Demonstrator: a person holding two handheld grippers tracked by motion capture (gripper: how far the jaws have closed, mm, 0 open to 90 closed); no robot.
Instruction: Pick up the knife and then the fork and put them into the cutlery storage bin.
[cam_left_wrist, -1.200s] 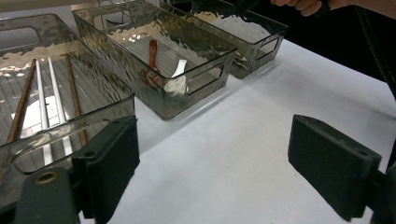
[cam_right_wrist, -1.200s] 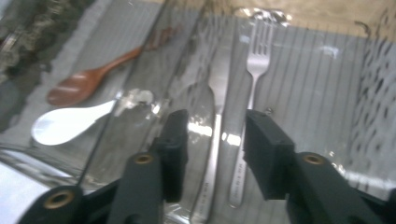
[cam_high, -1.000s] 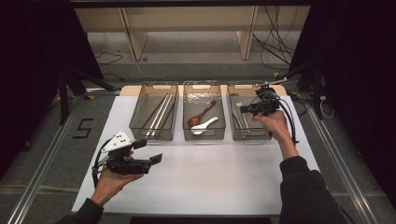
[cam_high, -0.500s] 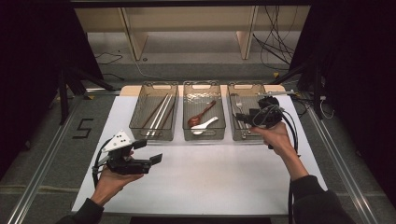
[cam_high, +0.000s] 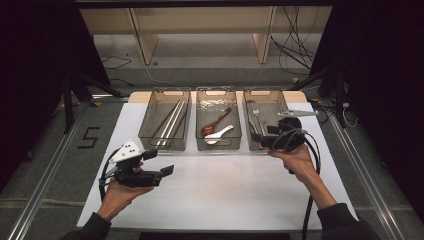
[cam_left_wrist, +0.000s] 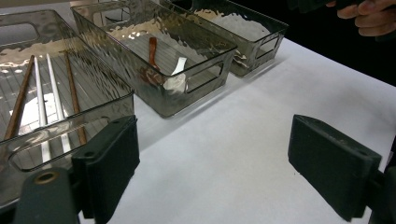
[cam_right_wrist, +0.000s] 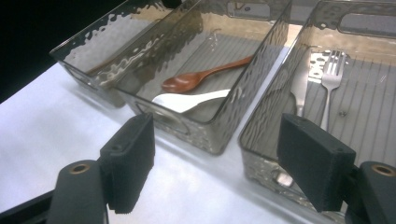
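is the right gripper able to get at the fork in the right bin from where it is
Probably yes. The right gripper is open and empty at the near end of the right bin, whose top is open; the fork lies uncovered inside beside another utensil.

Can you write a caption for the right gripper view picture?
Open right gripper faces three clear bins: wooden spoon and white spoon in the middle one, fork at the right.
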